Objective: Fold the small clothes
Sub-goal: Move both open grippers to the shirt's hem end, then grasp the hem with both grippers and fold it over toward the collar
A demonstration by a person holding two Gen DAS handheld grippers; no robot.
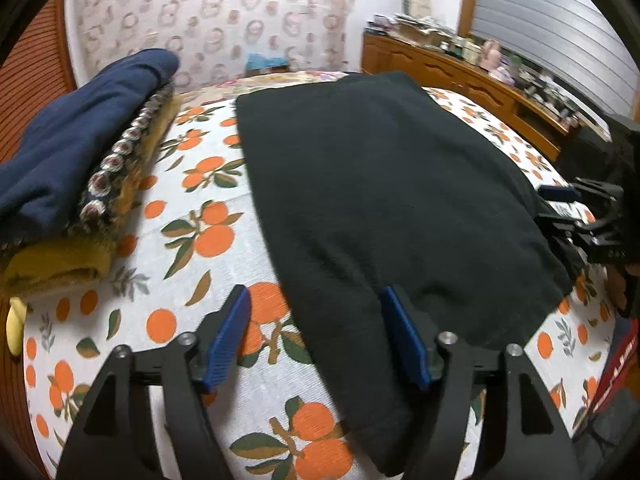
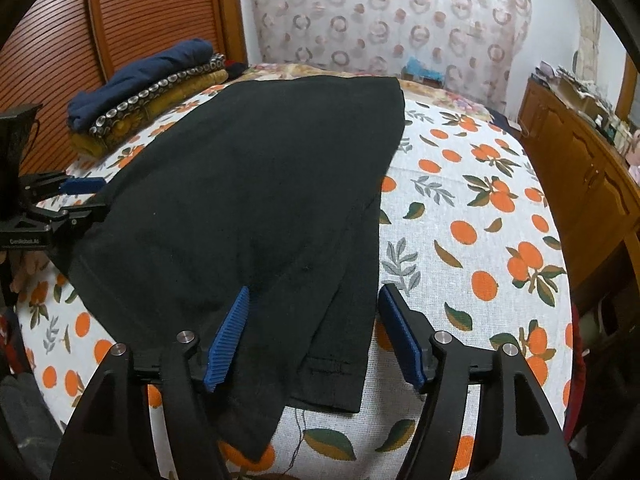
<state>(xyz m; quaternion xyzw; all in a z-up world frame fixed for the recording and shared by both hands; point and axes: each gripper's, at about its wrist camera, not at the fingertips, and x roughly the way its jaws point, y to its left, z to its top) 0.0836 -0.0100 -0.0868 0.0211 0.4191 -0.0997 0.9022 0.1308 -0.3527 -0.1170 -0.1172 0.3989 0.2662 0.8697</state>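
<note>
Black garment on an orange-print cloth

A plain black garment [image 2: 248, 184] is laid on a white bedcover [image 2: 460, 216] printed with oranges and green leaves. Left of the garment, navy, floral-banded and mustard folded clothes [image 2: 148, 92] are stacked. Behind the garment, a pale curtain [image 2: 384, 16] with pinkish rings is seen.

A home bedroom: patterned curtain [image 2: 384, 20], wooden dresser [image 2: 580, 160], orange-print bedsheet [image 2: 480, 220]
</note>
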